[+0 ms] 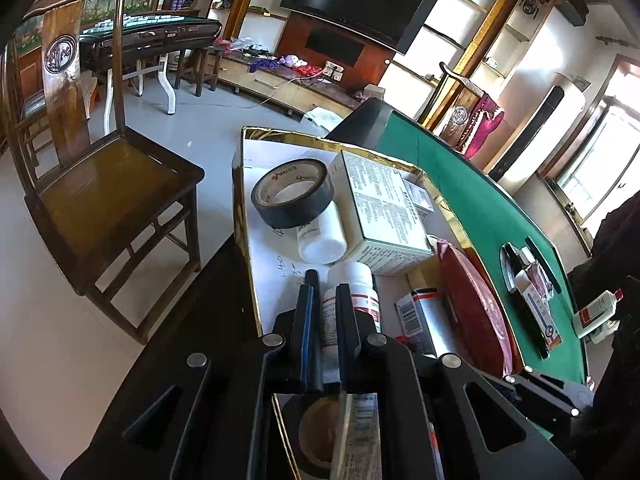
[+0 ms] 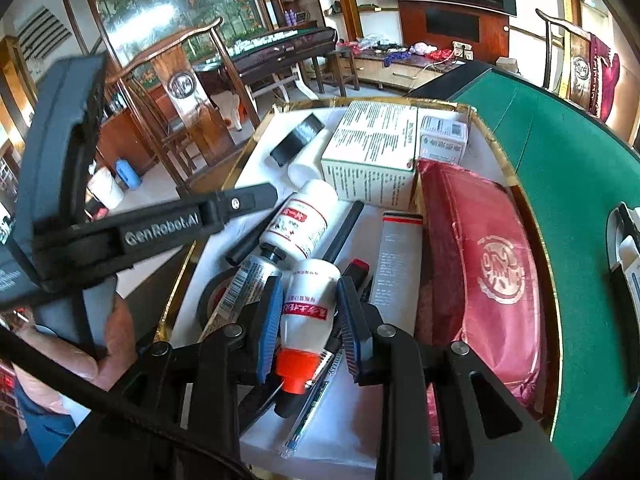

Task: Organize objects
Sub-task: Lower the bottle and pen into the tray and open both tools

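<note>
A gold-rimmed tray on the green table holds a white carton, black tape roll, red pouch, silver box, pill bottles and tubes. My right gripper is shut on a white bottle with an orange cap, held over the tray. My left gripper hangs over the tray's near part with its fingers close together, nothing between them; a white pill bottle with a red-edged label lies just beyond. The left gripper body shows in the right wrist view.
A wooden chair stands left of the table. A white bottle with a red cap and a boxed item between black bars lie on the green felt. A second tape roll lies under the tubes.
</note>
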The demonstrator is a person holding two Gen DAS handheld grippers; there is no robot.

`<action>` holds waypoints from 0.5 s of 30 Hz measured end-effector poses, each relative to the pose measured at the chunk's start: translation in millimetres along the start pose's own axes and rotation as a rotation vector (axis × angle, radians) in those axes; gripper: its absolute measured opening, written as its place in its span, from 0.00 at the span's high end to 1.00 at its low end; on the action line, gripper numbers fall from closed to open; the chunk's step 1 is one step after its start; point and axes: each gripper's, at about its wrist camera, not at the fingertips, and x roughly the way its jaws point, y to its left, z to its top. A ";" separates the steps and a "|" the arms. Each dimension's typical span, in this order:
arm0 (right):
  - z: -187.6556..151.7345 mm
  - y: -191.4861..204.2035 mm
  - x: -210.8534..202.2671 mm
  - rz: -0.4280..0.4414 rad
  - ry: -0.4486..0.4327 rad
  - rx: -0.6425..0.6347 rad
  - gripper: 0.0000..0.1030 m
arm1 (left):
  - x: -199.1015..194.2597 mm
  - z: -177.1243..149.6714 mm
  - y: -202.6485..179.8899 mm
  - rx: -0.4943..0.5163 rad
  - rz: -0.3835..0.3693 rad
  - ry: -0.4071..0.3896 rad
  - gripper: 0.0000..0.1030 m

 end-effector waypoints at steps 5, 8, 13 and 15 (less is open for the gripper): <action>-2.2 -3.7 -20.7 0.017 -0.041 0.011 0.75 | -10.8 -4.7 -10.4 0.012 -0.001 -0.010 0.91; -5.5 -10.1 -35.4 0.032 -0.059 0.021 0.75 | -18.6 -7.1 -21.4 0.029 -0.001 -0.019 0.91; -13.0 -31.9 -62.2 0.033 -0.098 0.050 0.75 | -36.7 -9.5 -48.2 0.066 -0.012 -0.044 0.91; -18.1 -47.5 -77.9 0.026 -0.122 0.064 0.73 | -43.4 -10.6 -63.1 0.091 -0.023 -0.050 0.91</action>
